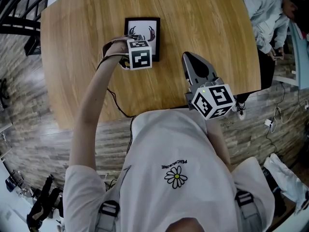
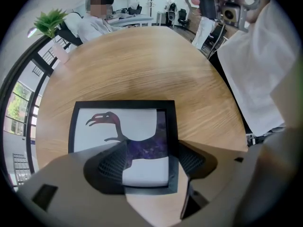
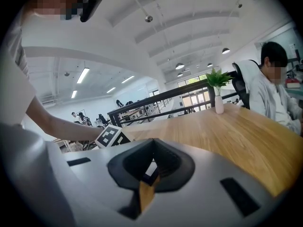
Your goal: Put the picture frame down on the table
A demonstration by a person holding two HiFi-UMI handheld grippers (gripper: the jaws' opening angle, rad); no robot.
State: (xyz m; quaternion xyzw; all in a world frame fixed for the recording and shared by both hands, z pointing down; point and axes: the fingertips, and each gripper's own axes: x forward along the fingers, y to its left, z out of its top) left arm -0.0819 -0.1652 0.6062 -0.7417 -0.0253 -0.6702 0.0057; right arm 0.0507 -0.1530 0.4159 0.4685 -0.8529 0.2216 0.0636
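Observation:
A black picture frame (image 1: 146, 29) with a dark bird and antler print lies flat on the round wooden table (image 1: 203, 18), toward its far side. My left gripper (image 1: 131, 36) hovers over the frame's near edge. In the left gripper view the frame (image 2: 124, 122) fills the middle, and the left gripper (image 2: 151, 163) stands open: one pad overlaps the frame's near left corner, the other sits just outside its right edge. My right gripper (image 1: 194, 58) rests low over the table to the right, shut and holding nothing; the right gripper (image 3: 150, 168) shows its pads meeting.
A seated person (image 1: 268, 18) is at the table's far right edge. A small plant in a white vase (image 3: 218, 92) stands at the table's far rim. A black cable (image 1: 116, 100) trails across the near left of the table. Railings (image 1: 19, 4) border the left.

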